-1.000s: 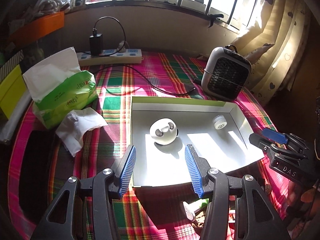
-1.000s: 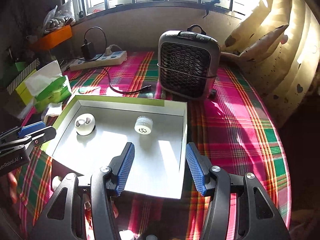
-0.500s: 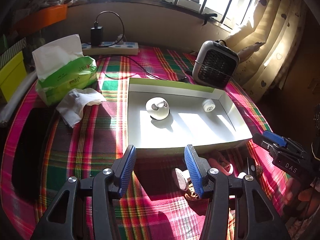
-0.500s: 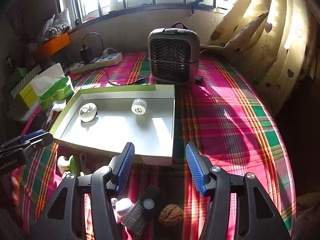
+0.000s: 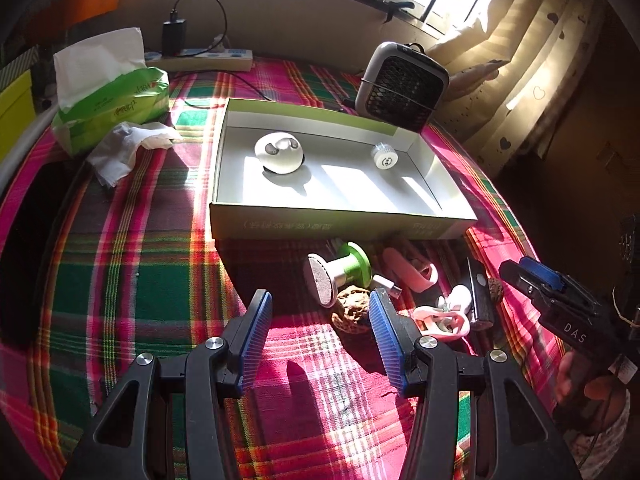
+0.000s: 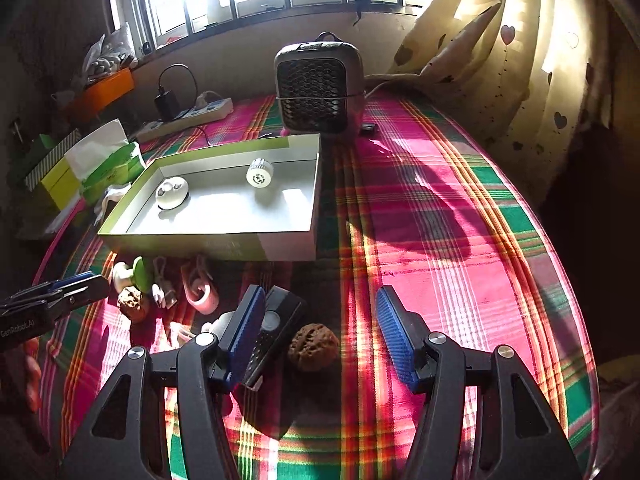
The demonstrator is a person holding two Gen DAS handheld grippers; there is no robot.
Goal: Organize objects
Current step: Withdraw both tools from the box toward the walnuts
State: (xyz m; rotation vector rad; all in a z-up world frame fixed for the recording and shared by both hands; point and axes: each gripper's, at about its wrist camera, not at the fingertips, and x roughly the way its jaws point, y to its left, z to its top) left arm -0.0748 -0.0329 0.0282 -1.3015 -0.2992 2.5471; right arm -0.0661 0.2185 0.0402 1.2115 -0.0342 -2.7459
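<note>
Two white items already sat in the box [image 5: 340,216]; a walnut [image 6: 314,346], green spool [image 5: 340,272], black remote [image 6: 276,320] and pink pieces lay outside on the desk [image 6: 440,240]. Left gripper [image 5: 320,330] and right gripper [image 6: 320,330] hovered, jaws wide apart, empty.

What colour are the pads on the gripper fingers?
Blue, ribbed pads on black fingers; clearest in the left wrist view.

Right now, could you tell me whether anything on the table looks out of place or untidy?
Yes. A crumpled tissue lies loose beside the tissue pack, and small items, among them two walnuts and a green spool, sit jumbled before the box, which holds only two things.
</note>
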